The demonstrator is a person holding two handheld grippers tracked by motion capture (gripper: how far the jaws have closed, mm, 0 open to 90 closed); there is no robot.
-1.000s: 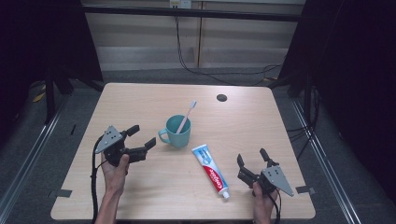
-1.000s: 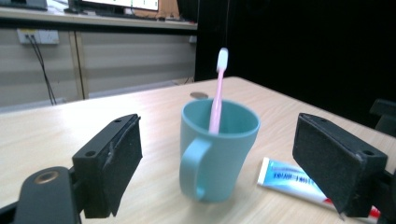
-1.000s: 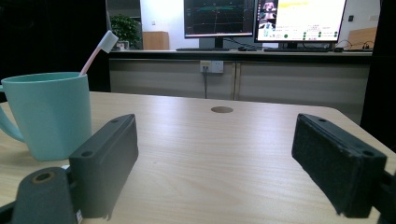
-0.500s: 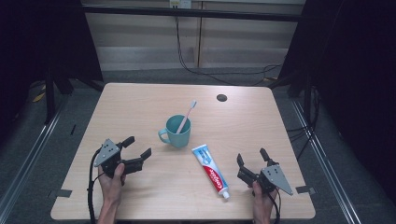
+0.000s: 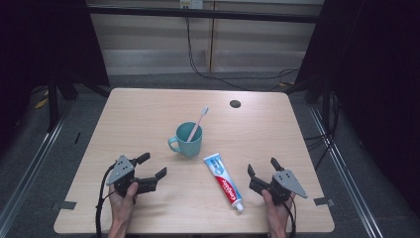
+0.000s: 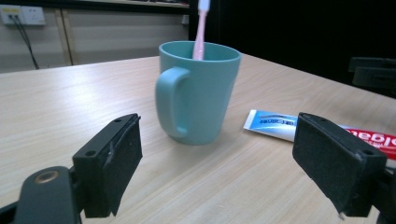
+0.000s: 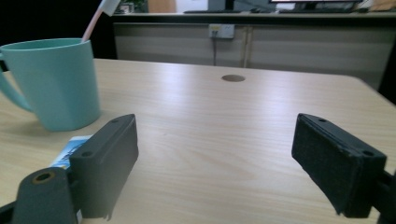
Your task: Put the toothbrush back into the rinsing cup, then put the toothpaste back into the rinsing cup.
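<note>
At the near edge of the table, we hold the left gripper and the right gripper with jaws spread wide and empty. The teal mug stands mid-table with the pink toothbrush leaning in it, the toothpaste tube flat just beside, nearer the right gripper. To lift the tube cleanly, we judge we should come in low across its width and close mid-body.

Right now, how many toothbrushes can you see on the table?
1. The pink toothbrush stands tilted in the teal cup mid-table, left of the toothpaste tube. The cup's inside is partly hidden.
</note>
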